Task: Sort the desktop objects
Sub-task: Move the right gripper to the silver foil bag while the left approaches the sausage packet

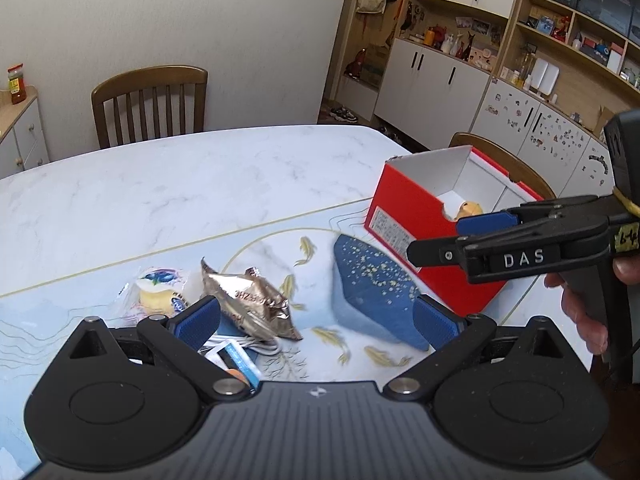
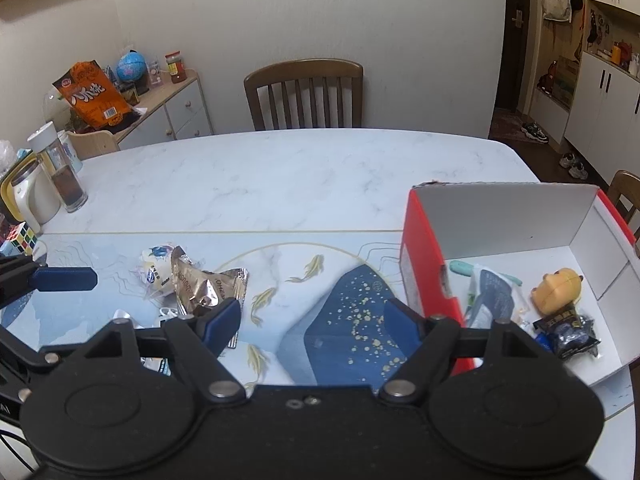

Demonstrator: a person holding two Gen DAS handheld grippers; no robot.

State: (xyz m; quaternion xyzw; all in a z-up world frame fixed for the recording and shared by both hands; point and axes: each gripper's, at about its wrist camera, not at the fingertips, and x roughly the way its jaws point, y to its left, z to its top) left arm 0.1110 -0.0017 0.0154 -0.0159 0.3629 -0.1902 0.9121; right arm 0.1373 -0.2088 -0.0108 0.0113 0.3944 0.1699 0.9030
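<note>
A red cardboard box [image 1: 416, 240] [image 2: 424, 256] with a white inside stands at the right of the table mat. It holds a yellow toy figure [image 2: 558, 290], a dark snack packet [image 2: 572, 332] and a blue-white pouch [image 2: 490, 296]. On the mat's left lie a crumpled gold foil wrapper [image 1: 250, 300] [image 2: 208, 286] and a clear-wrapped snack cake [image 1: 158, 294] [image 2: 154, 270]. My left gripper [image 1: 316, 316] is open and empty above the white cable [image 1: 256, 344] and wrapper. My right gripper [image 2: 312, 318] is open and empty beside the box; it also shows in the left wrist view [image 1: 460, 236].
A blue-white mat with fish print [image 2: 320, 280] covers the near half of the marble table [image 2: 280, 168]. A glass bottle [image 2: 66, 178], a white kettle [image 2: 30, 196] and a puzzle cube [image 2: 20, 238] stand at the left edge. Wooden chairs [image 2: 304, 94] stand at the far and right sides.
</note>
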